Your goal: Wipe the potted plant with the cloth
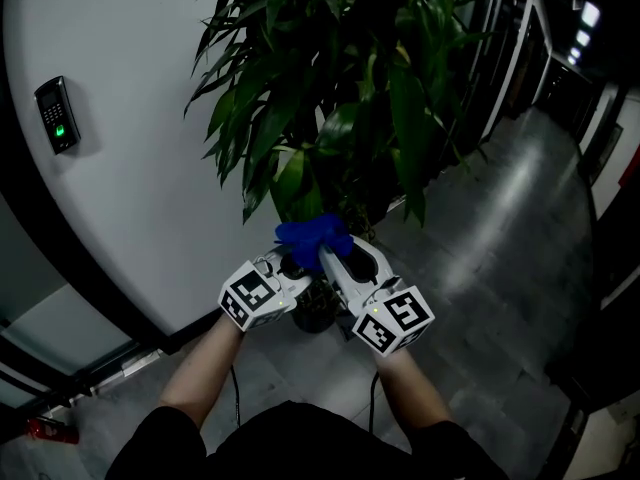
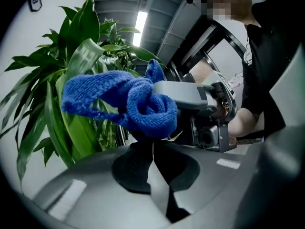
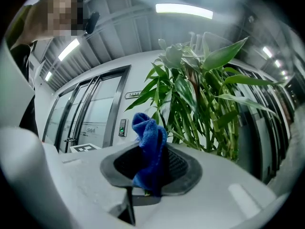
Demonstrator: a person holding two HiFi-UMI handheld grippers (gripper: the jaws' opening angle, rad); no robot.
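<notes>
Between right gripper [image 3: 152, 170] pads, blue cloth [image 3: 147, 140], near potted plant [image 3: 200, 104].

Both bare forearms reach forward and converge, the left forearm [image 1: 203, 370] angling right and the right forearm [image 1: 412, 386] angling left. The left gripper [image 1: 293, 261] and right gripper [image 1: 327, 255] sit side by side, tips nearly touching. The right fingers [image 3: 183, 168] are clamped on the blue cloth [image 1: 312, 233]. The left fingers [image 2: 133, 168] are pressed together, pinching the cloth at their tips.
</notes>
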